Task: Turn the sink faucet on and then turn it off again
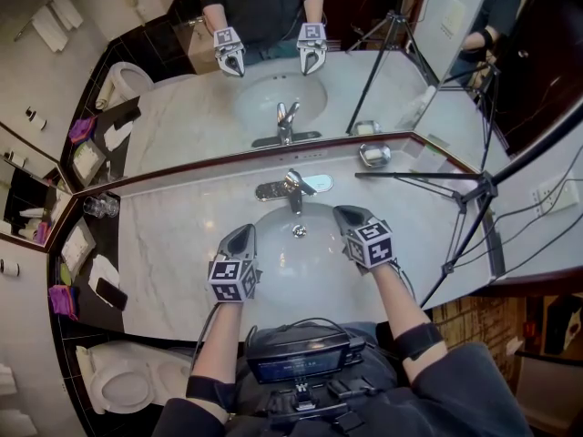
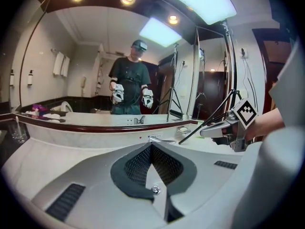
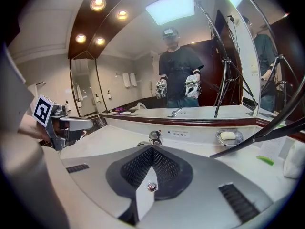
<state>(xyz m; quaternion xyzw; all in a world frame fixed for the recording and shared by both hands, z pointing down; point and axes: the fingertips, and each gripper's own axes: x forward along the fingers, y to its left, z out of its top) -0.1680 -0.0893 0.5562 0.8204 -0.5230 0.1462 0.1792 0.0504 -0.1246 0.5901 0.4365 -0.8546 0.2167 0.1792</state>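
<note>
The chrome faucet (image 1: 293, 189) stands behind the round white sink basin (image 1: 273, 267), its lever handle (image 1: 314, 185) pointing right. No water shows at the spout. My left gripper (image 1: 244, 233) hovers over the basin's left part, shut and empty, short of the faucet. My right gripper (image 1: 345, 214) hovers over the basin's right rim, also shut and empty, just right of the faucet. In the left gripper view the shut gripper (image 2: 151, 145) points at the faucet handle (image 2: 162, 139), with the right gripper (image 2: 223, 128) off to the side. In the right gripper view the faucet (image 3: 154, 137) sits just beyond the shut gripper (image 3: 152, 147).
A soap dish (image 1: 374, 155) sits on the marble counter (image 1: 182, 244) at the back right. A black tripod (image 1: 469, 198) leans over the counter's right end. Drinking glasses (image 1: 100, 206) and a phone (image 1: 111, 293) lie at the left; a toilet (image 1: 118, 385) is below left. A mirror (image 1: 182, 98) lines the back.
</note>
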